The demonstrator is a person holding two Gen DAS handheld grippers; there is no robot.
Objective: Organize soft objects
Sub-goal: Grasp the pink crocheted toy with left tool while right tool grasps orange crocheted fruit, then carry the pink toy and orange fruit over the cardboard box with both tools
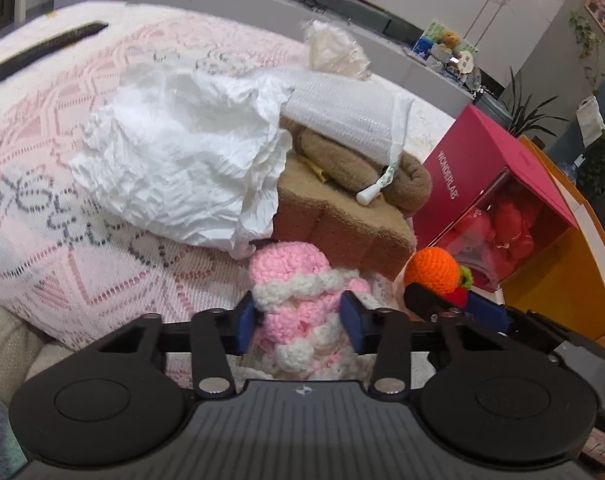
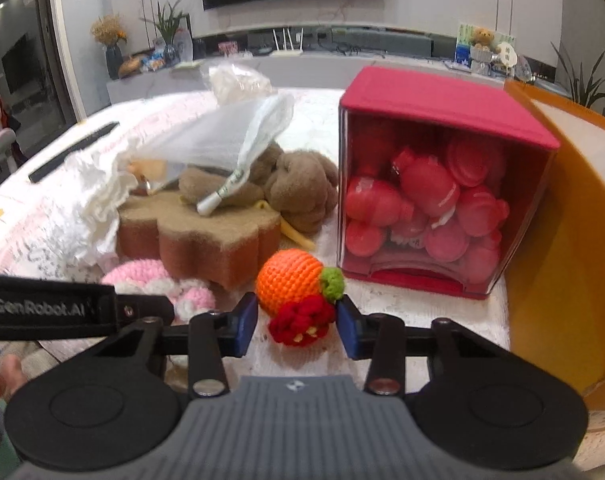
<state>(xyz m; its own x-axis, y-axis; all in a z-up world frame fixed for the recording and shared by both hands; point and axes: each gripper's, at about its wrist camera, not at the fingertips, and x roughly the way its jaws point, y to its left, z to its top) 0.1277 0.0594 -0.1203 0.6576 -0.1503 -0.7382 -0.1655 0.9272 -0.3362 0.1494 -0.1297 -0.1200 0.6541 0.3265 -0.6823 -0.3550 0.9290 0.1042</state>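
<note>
Pink lace-covered table (image 1: 102, 240) carries everything: crumpled white cloth (image 1: 174, 168) at centre, brown flower-shaped sponge (image 2: 198, 228) beside it, pink crochet piece (image 1: 294, 280) near, orange crochet fruit (image 2: 290, 276) just right, red box (image 2: 442, 184) further right, black bar (image 1: 46, 50) far left.

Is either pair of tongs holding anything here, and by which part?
Left tongs bracket the pink-and-white crocheted toy at mid-body; right tongs bracket the red crocheted piece under the orange crocheted ball. Firm grip cannot be told.
</note>
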